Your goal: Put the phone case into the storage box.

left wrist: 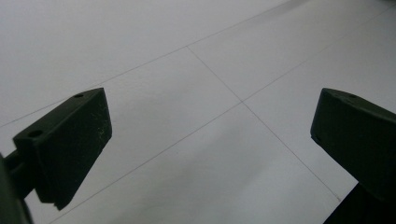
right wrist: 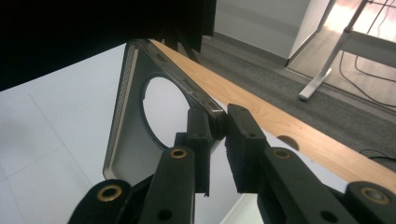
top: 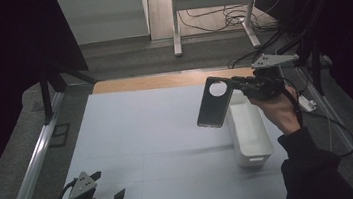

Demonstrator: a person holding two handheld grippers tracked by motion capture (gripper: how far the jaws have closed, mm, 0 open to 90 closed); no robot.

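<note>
phone case (top: pixel 214 104): dark, smooth plastic-looking shell, slightly glossy, with a ribbed edge
table mat (top: pixel 155 147): white, matt, smooth
table edge (top: pixel 162 81): light wood, smooth
bin (top: pixel 249 132): white plastic, matt
gripper pads (right wrist: pixel 205 140): black, matt plastic

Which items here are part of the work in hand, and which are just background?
In the job: phone case with a round camera hole, clamped by its edge in the right gripper; white bin below it; left gripper, open and empty.

Lying about: desk legs; floor cables.
</note>
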